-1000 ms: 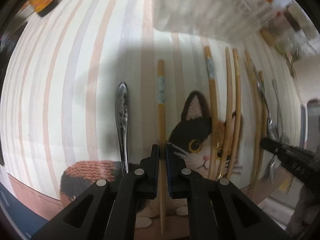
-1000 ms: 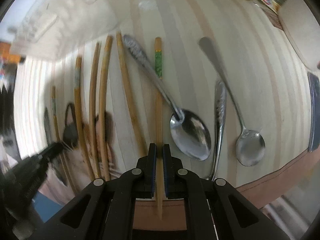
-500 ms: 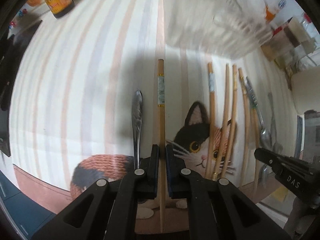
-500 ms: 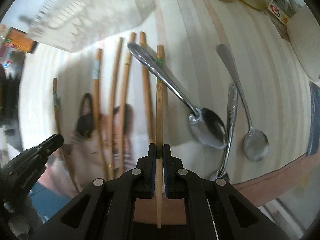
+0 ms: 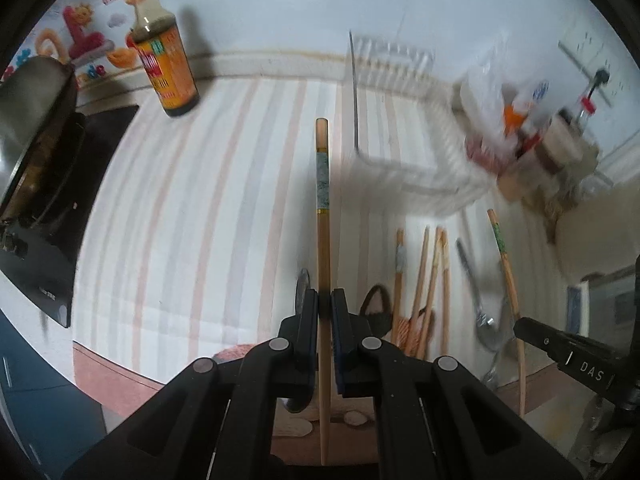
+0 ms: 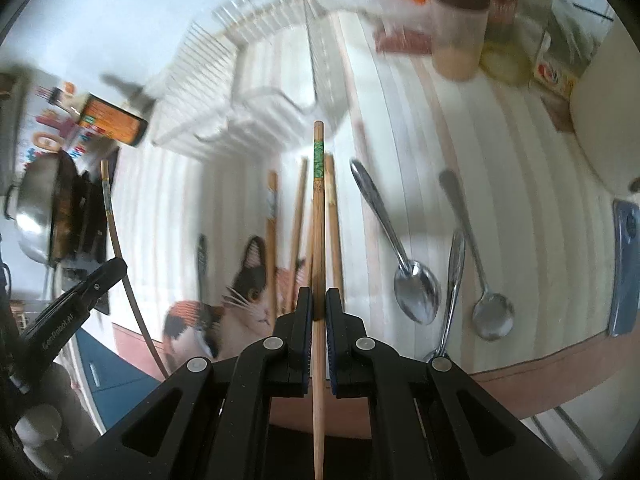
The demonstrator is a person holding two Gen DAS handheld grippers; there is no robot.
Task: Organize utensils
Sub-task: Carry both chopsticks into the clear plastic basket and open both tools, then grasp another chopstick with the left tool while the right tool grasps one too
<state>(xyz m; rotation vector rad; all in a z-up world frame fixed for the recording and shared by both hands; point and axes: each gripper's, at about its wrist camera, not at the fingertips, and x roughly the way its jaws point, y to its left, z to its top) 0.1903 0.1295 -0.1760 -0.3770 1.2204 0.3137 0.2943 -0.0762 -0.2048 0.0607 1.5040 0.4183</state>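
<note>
We see a striped tablecloth with a calico cat print spread under everything. At twelve to one o'clock in both wrist views sits a white slatted basket, blurred. At nine o'clock in the left wrist view a dark stove carries a metal pan, and a brown sauce bottle stands at eleven o'clock. Jars and packets crowd the two o'clock corner, too blurred for us to name.

Our left gripper is clamped on a wooden chopstick with a pale patterned band, which points to twelve o'clock, clear of the cloth. Our right gripper is clamped on a chopstick with a green band, likewise pointing to twelve o'clock and lifted off the cloth.

On the cloth, in the right wrist view, four more chopsticks lie roughly side by side just behind the held one, over the cat print. At three o'clock of them lie a large spoon, a smaller spoon and a third piece of cutlery between them whose head is hidden. A dark-looking handle lies at nine o'clock of the cat.
</note>
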